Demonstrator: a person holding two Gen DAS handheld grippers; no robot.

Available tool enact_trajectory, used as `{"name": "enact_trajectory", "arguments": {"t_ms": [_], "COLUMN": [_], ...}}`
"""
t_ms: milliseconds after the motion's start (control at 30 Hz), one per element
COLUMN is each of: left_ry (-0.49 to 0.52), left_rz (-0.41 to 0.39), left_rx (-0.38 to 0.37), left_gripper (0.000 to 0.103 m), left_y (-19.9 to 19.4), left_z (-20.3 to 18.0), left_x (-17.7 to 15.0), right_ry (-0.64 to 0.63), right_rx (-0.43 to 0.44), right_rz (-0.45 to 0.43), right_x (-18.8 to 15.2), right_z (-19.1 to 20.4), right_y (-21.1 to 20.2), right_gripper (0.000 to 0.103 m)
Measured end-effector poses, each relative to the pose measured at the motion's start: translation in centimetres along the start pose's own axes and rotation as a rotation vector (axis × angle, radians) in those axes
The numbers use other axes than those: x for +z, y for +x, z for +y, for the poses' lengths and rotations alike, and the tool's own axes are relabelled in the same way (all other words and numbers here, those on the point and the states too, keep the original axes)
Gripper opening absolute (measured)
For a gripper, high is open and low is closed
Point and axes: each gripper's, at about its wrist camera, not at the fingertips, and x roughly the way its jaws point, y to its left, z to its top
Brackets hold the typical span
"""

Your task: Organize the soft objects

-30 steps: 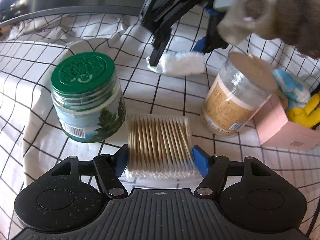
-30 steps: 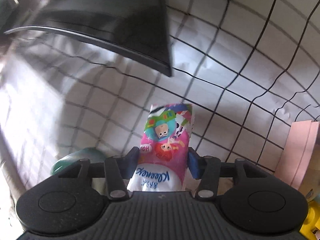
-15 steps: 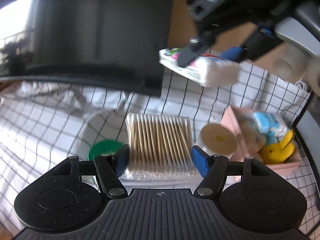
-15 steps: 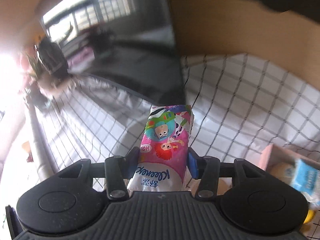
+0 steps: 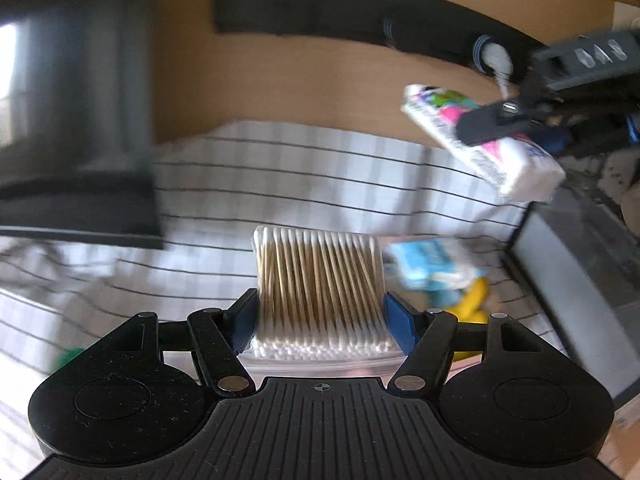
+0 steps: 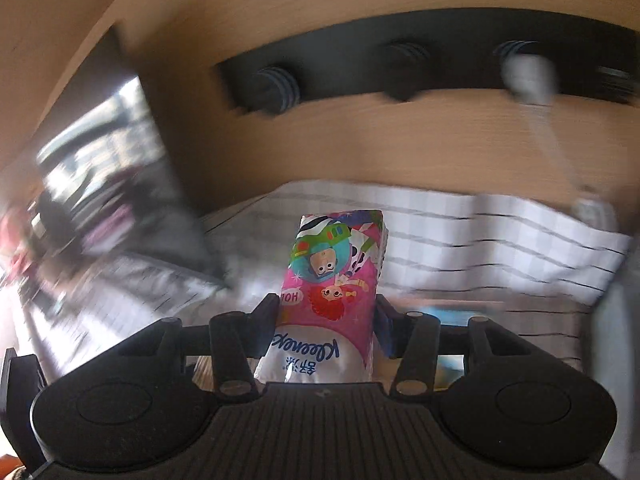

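Cotton swab pack (image 5: 320,288) is clamped in the left tool (image 5: 320,316), and the tissue pack (image 6: 334,292) is clamped in the right tool (image 6: 326,322) — both carried in the air. A second ago both were low over the checked worktop cloth (image 5: 280,184) by the jars; now they are lifted, with the wall in view and heavy blur. Blue-and-yellow soft items (image 5: 440,272) lie below right — a drop-off there is judged likely, not yet done.

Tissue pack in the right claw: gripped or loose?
Gripped. The right claw is shut on the tissue pack, both fingers against its sides; the left view shows it lifted above the checked cloth.
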Motion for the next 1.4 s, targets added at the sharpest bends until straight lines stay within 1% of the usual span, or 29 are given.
{"name": "enact_trajectory", "arguments": {"t_ms": [67, 133, 233, 333, 367, 400, 433, 467, 500, 533, 567, 633, 700, 800, 867, 933, 967, 1000, 1033, 1100, 1167, 1200, 1267, 1333, 1400], "left_ry": [-0.02, -0.043, -0.063, -0.044, -0.039, -0.043, -0.06, -0.077, -0.075, -0.025, 0.025, 0.112, 0.138, 0.155, 0.175, 0.182, 0.181, 0.178, 0.169, 0.13, 0.093, 0.081, 0.063, 0.056, 0.061], "left_rz": [0.023, 0.055, 0.082, 0.085, 0.102, 0.149, 0.238, 0.317, 0.341, 0.281, 0.237, 0.177, 0.137, 0.076, 0.06, 0.065, 0.069, 0.071, 0.068, 0.067, 0.071, 0.066, 0.041, 0.017, -0.003], "left_rx": [-0.046, -0.086, -0.122, -0.148, -0.166, -0.199, -0.236, -0.254, -0.256, -0.236, -0.213, -0.167, -0.149, -0.146, -0.14, -0.126, -0.118, -0.111, -0.108, -0.107, -0.099, -0.099, -0.115, -0.135, -0.156], "left_gripper": [0.072, 0.072, 0.072, 0.073, 0.073, 0.073, 0.074, 0.073, 0.075, 0.074, 0.074, 0.073, 0.072, 0.072, 0.072, 0.071, 0.068, 0.062, 0.058, 0.054, 0.053, 0.053, 0.053, 0.053, 0.053], "left_y": [1.7, 3.6, 6.6, 9.5, 10.7, 12.1, 13.8, 15.2, 15.9, 15.5, 15.2, 14.7, 13.9, 12.5, 11.8, 11.3, 11.1, 10.7, 10.4, 9.8, 8.8, 8.3, 6.8, 5.4, 4.0], "left_z": [-1.2, -2.4, -3.8, -4.5, -4.5, -4.4, -4.4, -4.3, -4.3, -4.8, -5.2, -6.0, -6.0, -5.8, -5.7, -5.6, -5.3, -5.0, -4.8, -4.0, -3.2, -2.8, -2.0, -1.2, -0.4], "left_x": [0.0, 0.0, 0.1, -0.3, -0.5, -0.8, -1.0, -1.3, -1.5, -1.6, -1.7, -1.8, -2.0, -2.1, -2.1, -2.1, -2.1, -2.3, -2.4, -2.7, -3.1, -3.3, -3.8, -4.1, -4.6], "right_ry": [0.026, 0.04, 0.075, 0.114, 0.123, 0.133, 0.14, 0.146, 0.156, 0.167, 0.18, 0.197, 0.2, 0.201, 0.201, 0.202, 0.211, 0.225, 0.23, 0.217, 0.207, 0.209, 0.228, 0.25, 0.244], "right_rx": [-0.066, -0.113, -0.113, -0.092, -0.083, -0.071, -0.059, -0.05, -0.041, -0.035, -0.028, -0.015, 0.002, 0.023, 0.014, -0.001, 0.009, 0.031, 0.053, 0.078, 0.072, 0.068, 0.048, 0.035, 0.008], "right_rz": [-0.038, -0.043, -0.016, 0.009, 0.018, 0.026, 0.031, 0.033, 0.036, 0.039, 0.045, 0.067, 0.104, 0.166, 0.214, 0.282, 0.308, 0.333, 0.353, 0.374, 0.378, 0.374, 0.358, 0.304, 0.244], "right_x": [-1.0, -2.0, -3.2, -3.8, -3.7, -3.7, -3.6, -3.6, -3.4, -3.2, -3.1, -2.9, -2.8, -3.0, -3.3, -3.9, -4.1, -4.3, -4.4, -4.5, -4.6, -4.6, -4.6, -4.6, -4.8], "right_z": [-2.3, -4.3, -6.5, -8.1, -8.4, -8.5, -8.7, -8.8, -8.8, -8.8, -8.7, -8.8, -8.4, -7.9, -7.8, -7.8, -7.8, -7.7, -7.3, -6.3, -5.4, -5.0, -4.7, -4.6, -4.1], "right_y": [-0.7, -0.7, -0.1, 1.2, 1.7, 2.3, 3.0, 3.4, 4.0, 4.6, 5.2, 6.6, 8.5, 11.7, 14.0, 16.6, 17.5, 18.1, 18.7, 19.2, 19.3, 19.1, 18.2, 16.5, 14.6], "right_gripper": [0.049, 0.049, 0.049, 0.049, 0.049, 0.049, 0.049, 0.049, 0.049, 0.049, 0.049, 0.049, 0.049, 0.049, 0.05, 0.049, 0.049, 0.049, 0.049, 0.049, 0.051, 0.053, 0.069, 0.072, 0.072]}}
